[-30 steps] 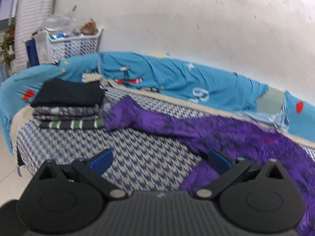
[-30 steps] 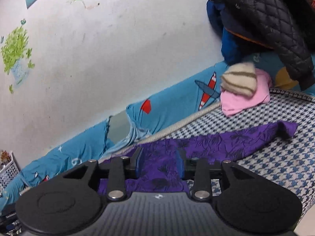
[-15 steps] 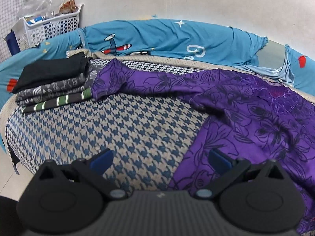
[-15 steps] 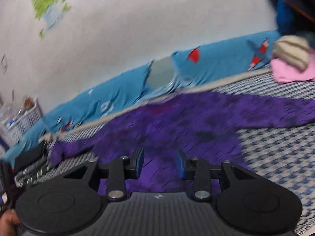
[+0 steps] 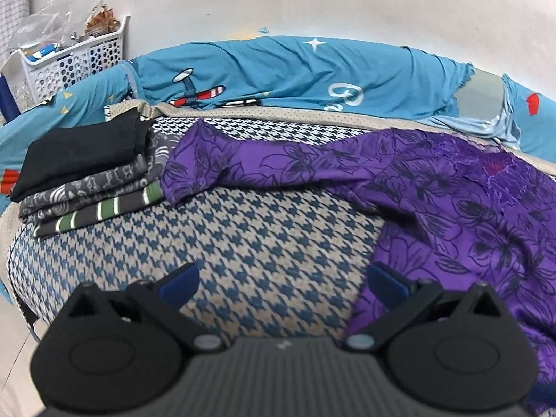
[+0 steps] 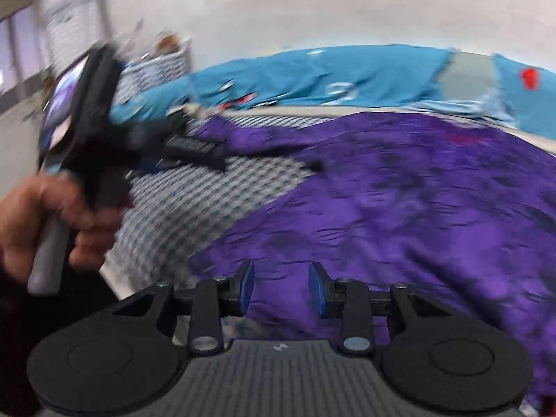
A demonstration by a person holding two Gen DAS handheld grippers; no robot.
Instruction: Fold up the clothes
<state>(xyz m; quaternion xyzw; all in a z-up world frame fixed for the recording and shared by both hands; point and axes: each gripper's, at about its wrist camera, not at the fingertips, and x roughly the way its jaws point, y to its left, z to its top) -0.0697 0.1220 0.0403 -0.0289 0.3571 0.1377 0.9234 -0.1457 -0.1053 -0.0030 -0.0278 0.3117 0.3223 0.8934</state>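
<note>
A purple floral garment [image 5: 451,201] lies spread flat on the houndstooth bed cover [image 5: 250,236], one sleeve reaching left toward a stack of folded clothes [image 5: 87,170]. My left gripper [image 5: 283,283] hovers wide open over the bed's near edge, its right finger above the garment's hem and nothing between the fingers. In the blurred right wrist view, the same purple garment [image 6: 399,208] fills the middle. My right gripper [image 6: 281,290] is partly open just above its near edge, holding nothing. The left gripper's body [image 6: 100,139] and the hand holding it [image 6: 45,219] show at left.
A blue printed sheet [image 5: 312,73] runs along the white wall behind the bed. A white perforated basket [image 5: 69,66] with bags stands at the far left corner. The floor shows beyond the bed's left edge.
The right view swung left and down, bringing the left gripper and hand into sight. The left gripper tilted down closer to the bed. Both grippers' openings look unchanged.
</note>
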